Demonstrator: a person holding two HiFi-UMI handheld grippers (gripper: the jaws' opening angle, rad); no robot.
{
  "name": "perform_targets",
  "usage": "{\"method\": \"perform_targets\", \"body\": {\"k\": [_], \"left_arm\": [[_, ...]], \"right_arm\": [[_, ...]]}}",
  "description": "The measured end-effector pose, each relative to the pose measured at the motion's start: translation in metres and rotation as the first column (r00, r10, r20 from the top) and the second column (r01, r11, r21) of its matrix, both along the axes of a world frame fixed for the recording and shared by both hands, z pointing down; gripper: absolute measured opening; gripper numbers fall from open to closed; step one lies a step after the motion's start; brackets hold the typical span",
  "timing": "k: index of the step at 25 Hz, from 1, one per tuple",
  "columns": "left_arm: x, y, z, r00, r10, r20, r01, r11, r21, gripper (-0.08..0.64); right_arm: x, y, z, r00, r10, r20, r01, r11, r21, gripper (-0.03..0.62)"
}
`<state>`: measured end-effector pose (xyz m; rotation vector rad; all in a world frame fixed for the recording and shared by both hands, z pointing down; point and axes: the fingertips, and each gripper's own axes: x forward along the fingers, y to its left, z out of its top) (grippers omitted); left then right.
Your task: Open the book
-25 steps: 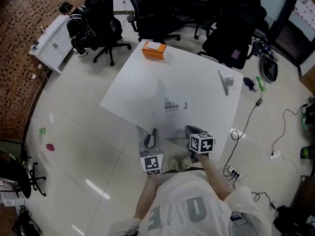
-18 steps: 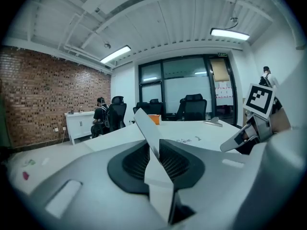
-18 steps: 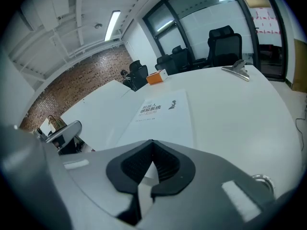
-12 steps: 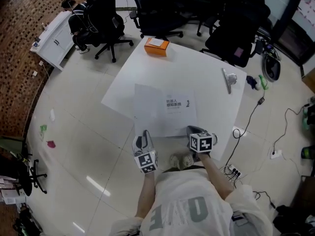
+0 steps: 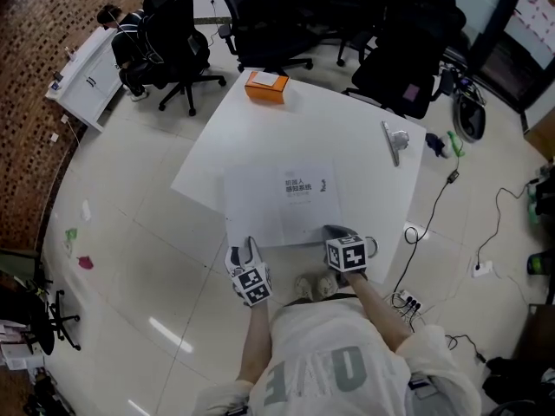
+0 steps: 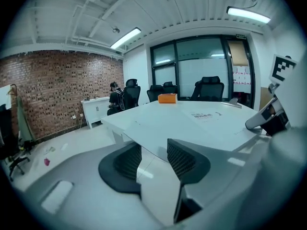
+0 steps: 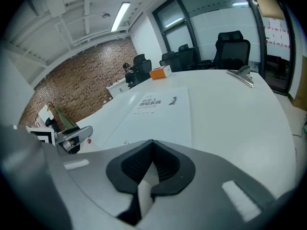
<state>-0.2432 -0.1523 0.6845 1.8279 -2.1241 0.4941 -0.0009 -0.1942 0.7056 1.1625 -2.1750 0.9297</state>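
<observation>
The book [image 5: 282, 206] lies flat on the near half of the counter [image 5: 347, 137], close to the counter's near edge. It shows as two white leaves side by side, a blank one toward the counter's left and a printed one toward its right. From that I judge it already laid open.

My left gripper [image 5: 244, 250] hangs just off the counter's near left corner. Its jaws are parted and have just been opening, with nothing between them. My right gripper [image 5: 330, 230] is pressed together and pinches nothing. Its tip sits inside the counter's near edge, over the corner of the printed leaf, but I cannot tell whether it touches the paper.

I expect the book to be thin and light, with a soft cover and floppy leaves rather than stiff boards. On this smooth counter it would probably slide if I push it sideways. One gripper should therefore pin it down near the counter's near edge while the other works.

If I turn another leaf, I would take the free outer edge of the printed leaf, toward the counter's right. I would pinch it lightly and lift it in an arc. Paper this thin would crease or tear under a hard squeeze or a sharp tug. A flat leaf also gives my jaws little to get under, so I would start at a corner.
</observation>
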Motion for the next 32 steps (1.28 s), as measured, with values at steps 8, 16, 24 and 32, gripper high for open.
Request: {"method": "perform_targets", "body": {"k": [8, 16, 24, 32], "left_arm": [[-0.015, 0.000, 0.017, 0.998, -0.053, 0.033, 0.055, 0.997, -0.060, 0.284], [-0.029, 0.000, 0.016, 0.996, -0.063, 0.068, 0.068, 0.995, -0.076, 0.427], [0.002, -0.026, -0.045, 0.991, 0.072, -0.110, -0.057, 0.989, 0.136, 0.383], [0.030, -0.048, -0.199, 0.968, 0.249, 0.005, -0.222, 0.854, 0.470, 0.125]], "right_arm": [[0.001, 0.000, 0.000, 1.000, -0.008, 0.001, 0.008, 1.000, -0.007, 0.003], [0.000, -0.001, 0.000, 1.000, -0.019, -0.012, 0.019, 1.000, 0.006, 0.003], [0.003, -0.004, -0.005, 0.998, 0.035, 0.054, -0.036, 0.999, 0.013, 0.003], [0.006, -0.033, -0.138, 0.940, 0.067, 0.335, -0.158, 0.955, 0.251, 0.003]]}}
